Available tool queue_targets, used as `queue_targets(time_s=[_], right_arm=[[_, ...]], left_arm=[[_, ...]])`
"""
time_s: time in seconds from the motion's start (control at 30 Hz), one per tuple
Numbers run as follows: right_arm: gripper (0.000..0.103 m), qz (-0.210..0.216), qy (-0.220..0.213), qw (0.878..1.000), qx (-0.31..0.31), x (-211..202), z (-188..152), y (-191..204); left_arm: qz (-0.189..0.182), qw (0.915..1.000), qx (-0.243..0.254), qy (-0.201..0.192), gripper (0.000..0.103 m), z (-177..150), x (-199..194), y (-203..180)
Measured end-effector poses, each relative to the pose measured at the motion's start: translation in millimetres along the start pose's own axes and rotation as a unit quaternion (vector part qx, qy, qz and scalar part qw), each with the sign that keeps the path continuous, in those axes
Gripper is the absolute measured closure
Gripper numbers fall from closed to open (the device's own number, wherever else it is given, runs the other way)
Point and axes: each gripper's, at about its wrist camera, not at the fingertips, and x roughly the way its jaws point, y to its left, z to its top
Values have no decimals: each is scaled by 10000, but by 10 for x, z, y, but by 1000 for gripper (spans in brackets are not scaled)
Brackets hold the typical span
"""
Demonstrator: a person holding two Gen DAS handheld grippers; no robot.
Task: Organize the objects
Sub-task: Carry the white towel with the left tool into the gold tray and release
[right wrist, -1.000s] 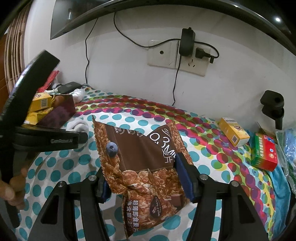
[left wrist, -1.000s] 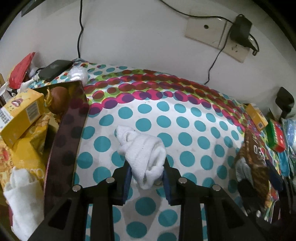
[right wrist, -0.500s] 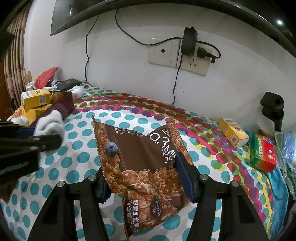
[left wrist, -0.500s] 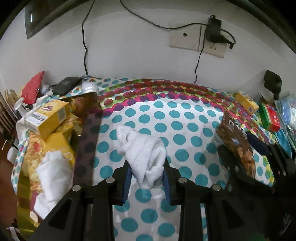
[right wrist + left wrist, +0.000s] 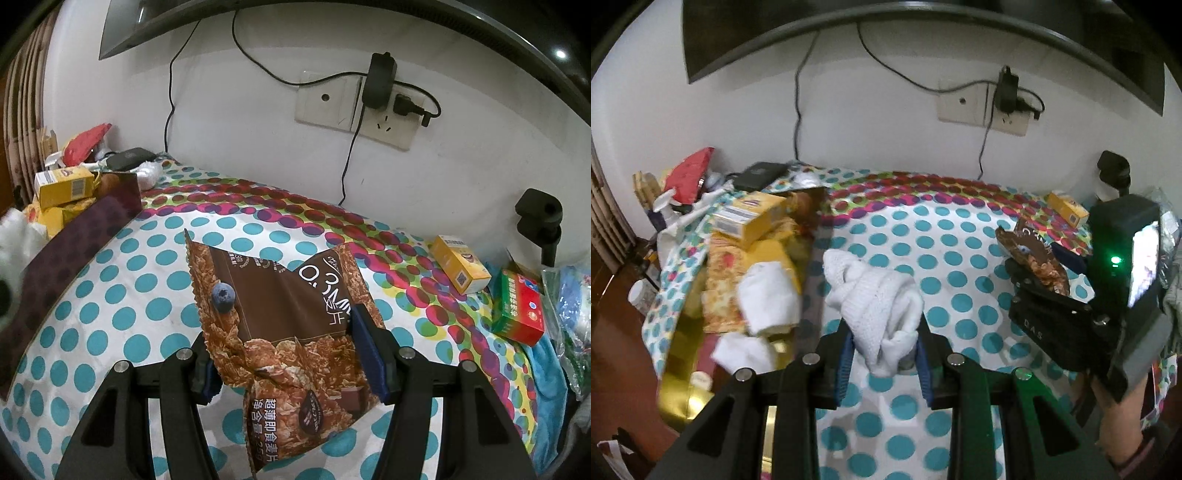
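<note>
My left gripper (image 5: 882, 354) is shut on a rolled white cloth (image 5: 875, 299), held above the spotted tablecloth (image 5: 942, 254) beside the gold box (image 5: 679, 354) on the left. That box holds yellow cartons (image 5: 753, 218) and other white cloths (image 5: 768, 299). A brown cereal bag (image 5: 284, 325) sits between the blue pads of my right gripper (image 5: 291, 354), which is shut on it. In the left wrist view the right gripper (image 5: 1030, 269) shows at the right, carrying the bag (image 5: 1034, 254), with a hand (image 5: 1119, 424) below.
The box's dark wall (image 5: 74, 236) stands at the left. A yellow carton (image 5: 460, 269) and a green and red box (image 5: 521, 314) lie at the right near a black clamp (image 5: 539, 218). Cables hang from a wall socket (image 5: 354, 110). Clutter fills the far left corner (image 5: 687, 177).
The left gripper has pulled back and risen with the white cloth, so more of the table and the gold box show. The right gripper with the bag has stayed put.
</note>
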Motion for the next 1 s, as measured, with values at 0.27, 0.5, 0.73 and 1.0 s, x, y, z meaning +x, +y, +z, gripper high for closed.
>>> queue_targets(time_s=[0.27, 0.5, 0.73, 1.0], right_arm=[[44, -113, 74, 9998, -147, 25, -6, 55], [44, -170, 133, 9995, -223, 47, -1, 76], [44, -185, 161, 9994, -257, 59, 1, 83], [44, -201, 185, 9992, -276, 56, 3, 72]], left_arm=[[207, 9982, -545, -145, 73, -2, -282, 679], [386, 9965, -740, 43, 73, -107, -298, 1198], [183, 9971, -699, 246, 73, -236, -162, 1328], [84, 9970, -593, 498, 73, -317, 24, 1248]])
